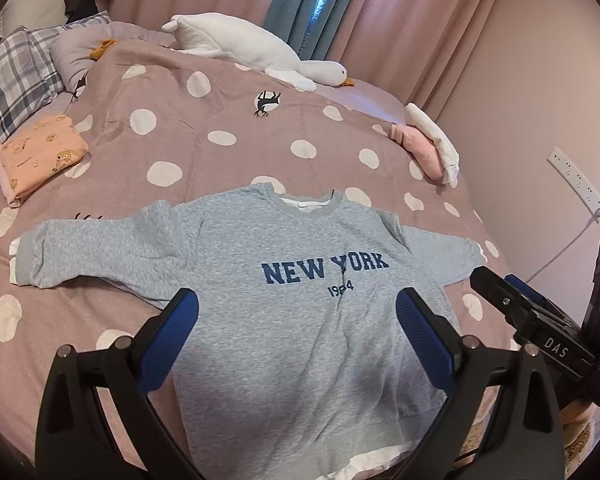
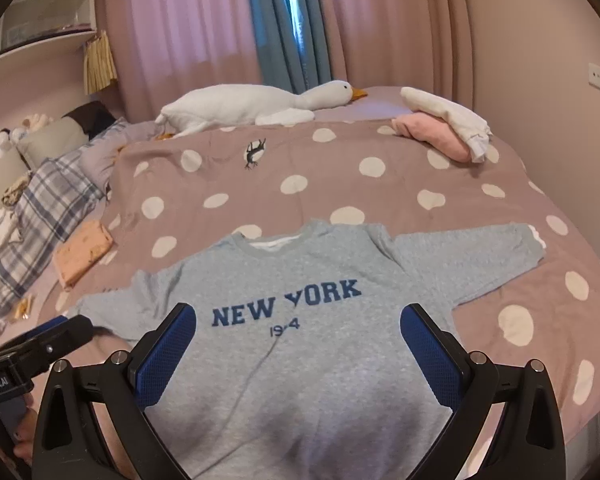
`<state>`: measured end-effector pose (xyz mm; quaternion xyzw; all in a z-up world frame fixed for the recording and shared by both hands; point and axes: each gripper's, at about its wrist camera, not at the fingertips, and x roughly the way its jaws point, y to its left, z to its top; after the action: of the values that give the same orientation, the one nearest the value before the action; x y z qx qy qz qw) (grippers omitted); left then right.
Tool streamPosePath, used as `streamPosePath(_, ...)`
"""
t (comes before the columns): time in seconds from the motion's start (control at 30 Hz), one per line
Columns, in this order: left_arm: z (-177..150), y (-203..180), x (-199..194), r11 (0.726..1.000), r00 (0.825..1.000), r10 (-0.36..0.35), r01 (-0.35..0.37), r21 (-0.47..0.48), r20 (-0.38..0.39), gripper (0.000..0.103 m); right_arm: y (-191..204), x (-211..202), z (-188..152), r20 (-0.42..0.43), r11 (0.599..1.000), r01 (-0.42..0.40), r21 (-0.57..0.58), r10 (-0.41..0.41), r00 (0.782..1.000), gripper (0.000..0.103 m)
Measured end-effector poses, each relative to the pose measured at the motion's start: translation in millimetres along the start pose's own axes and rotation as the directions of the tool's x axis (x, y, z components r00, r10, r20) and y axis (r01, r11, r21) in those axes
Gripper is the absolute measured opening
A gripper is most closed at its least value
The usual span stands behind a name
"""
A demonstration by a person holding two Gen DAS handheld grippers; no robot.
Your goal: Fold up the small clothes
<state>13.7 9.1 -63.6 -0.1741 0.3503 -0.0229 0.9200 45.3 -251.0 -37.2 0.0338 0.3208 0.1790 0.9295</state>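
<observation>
— Sweatshirt, the grey one with "NEW YORK" printed in blue, lies flat and face up on the dotted bedspread, directly before us, with both sleeves spread out. We judge that its folding is not started yet.

— And our tools?

— Our left gripper hangs above the lower chest with the fingers wide apart, holding nothing. Our right gripper is the same: fingers apart, empty, over the chest below the print.

— Is some work already done?

— It seems so. At ten o'clock we see an orange printed garment folded into a neat rectangle. At two o'clock lies a loose pile of pink and white clothes, which we think still waits for us.

— How does the cloth look?

— Thick, soft, heathered knit, with ribbed cuffs and neck, and a white layer showing at the hem and collar. It has a few shallow wrinkles. The pads of our fingers are blue and ribbed, which should hold such fabric well.
</observation>
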Motion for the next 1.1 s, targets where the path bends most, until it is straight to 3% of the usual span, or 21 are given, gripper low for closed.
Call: streamPosePath(1.1, -2.9, 0.9, 4.4, 0.998, 0.998, 0.056, -0.056, 0.004, -0.027, 0.097, -2.8, 2.1, -1.3, -0.010, 1.000, -0.025, 0.011, 0.025, 1.000, 0.102)
